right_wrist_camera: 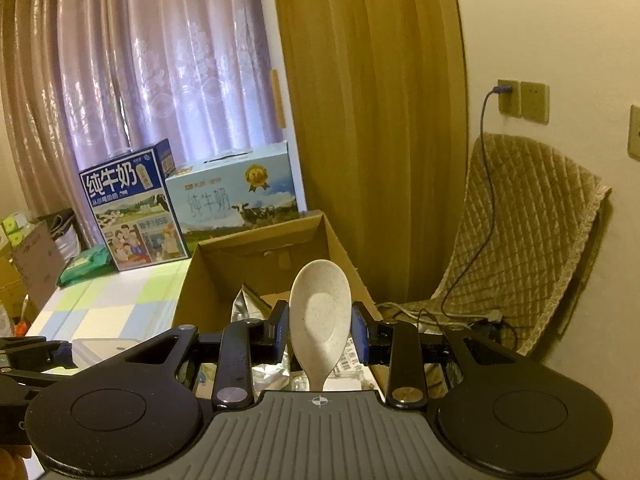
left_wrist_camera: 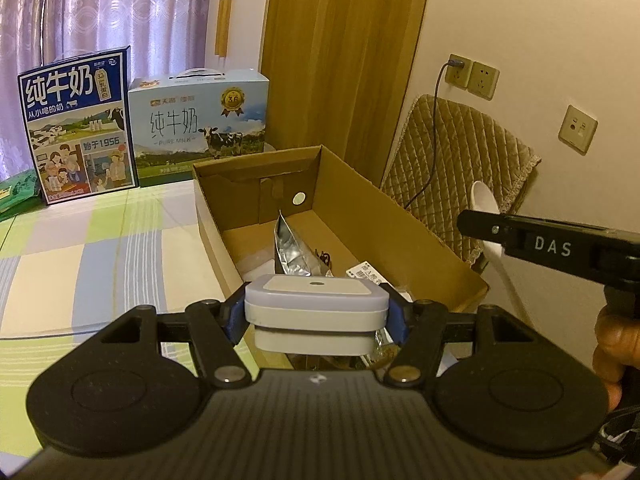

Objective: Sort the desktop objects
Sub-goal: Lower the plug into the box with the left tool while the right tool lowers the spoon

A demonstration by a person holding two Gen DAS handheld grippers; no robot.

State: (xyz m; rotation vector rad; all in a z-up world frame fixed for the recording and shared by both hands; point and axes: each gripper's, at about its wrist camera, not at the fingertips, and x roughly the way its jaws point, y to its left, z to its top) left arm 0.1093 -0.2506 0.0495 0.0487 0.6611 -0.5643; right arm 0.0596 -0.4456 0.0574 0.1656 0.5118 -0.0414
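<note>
A pale grey, rounded-square plastic case (left_wrist_camera: 316,304) with a white lid sits clamped between the blue pads of the left gripper (left_wrist_camera: 316,314), held above the near end of an open brown cardboard box (left_wrist_camera: 416,216). The right gripper (right_wrist_camera: 320,330) is closed on a speckled cream plastic spoon (right_wrist_camera: 320,316), bowl upright, also over the box's near end. Inside the box lie a crumpled silver foil pouch (left_wrist_camera: 290,250) and a printed paper label (left_wrist_camera: 370,274). The box rests on a pastel checked tablecloth (left_wrist_camera: 100,248); two milk cartons (left_wrist_camera: 200,124) stand behind, a quilted tan cushion (left_wrist_camera: 460,168) to the right.
</note>
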